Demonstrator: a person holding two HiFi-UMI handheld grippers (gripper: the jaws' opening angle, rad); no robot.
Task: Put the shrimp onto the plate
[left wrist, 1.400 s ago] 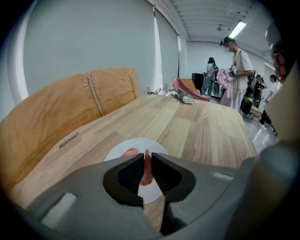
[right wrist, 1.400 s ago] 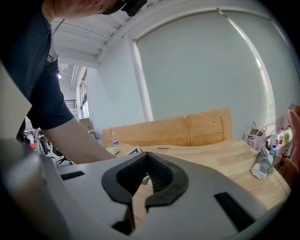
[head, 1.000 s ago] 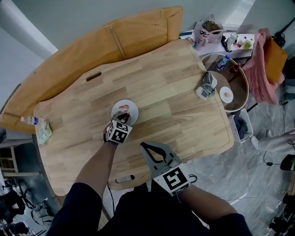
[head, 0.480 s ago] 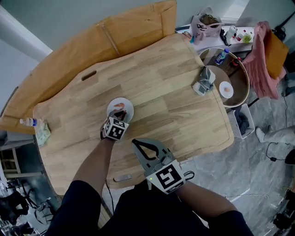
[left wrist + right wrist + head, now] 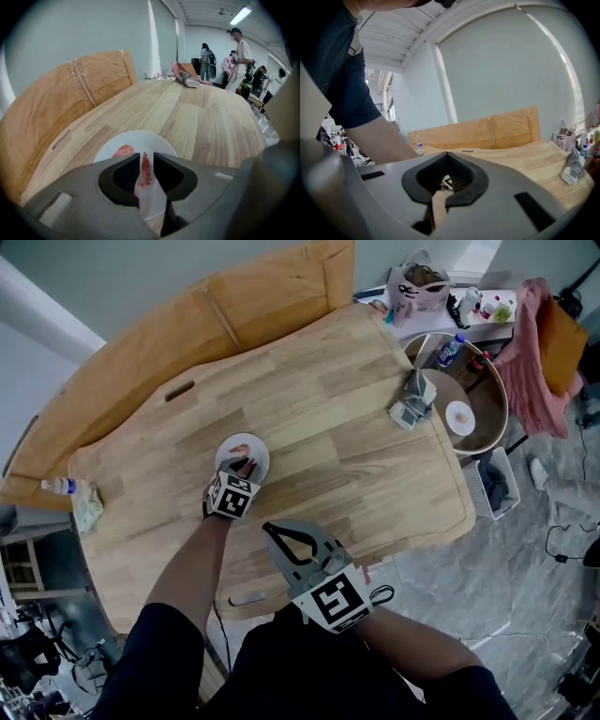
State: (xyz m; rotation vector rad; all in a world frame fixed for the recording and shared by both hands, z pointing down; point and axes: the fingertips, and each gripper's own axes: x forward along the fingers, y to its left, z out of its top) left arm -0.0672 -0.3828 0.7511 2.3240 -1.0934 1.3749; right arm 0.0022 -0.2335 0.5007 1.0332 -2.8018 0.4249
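Status: left gripper (image 5: pixel 244 468) holds 1 pink shrimp (image 5: pixel 146 168) over the round white plate (image 5: pixel 228 446); right gripper (image 5: pixel 274 529) empty.
Head view: the plate lies on the light wooden table (image 5: pixel 337 427); the right gripper hovers near the table's near edge, apart from the plate. Left gripper view: jaws narrow, clamped on the upright shrimp above the plate; a second pink shrimp (image 5: pixel 123 151) lies on the plate. Right gripper view: jaw tips together, nothing between them.

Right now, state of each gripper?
Left gripper: shut on shrimp, over the plate.
Right gripper: shut, nothing between its jaws.
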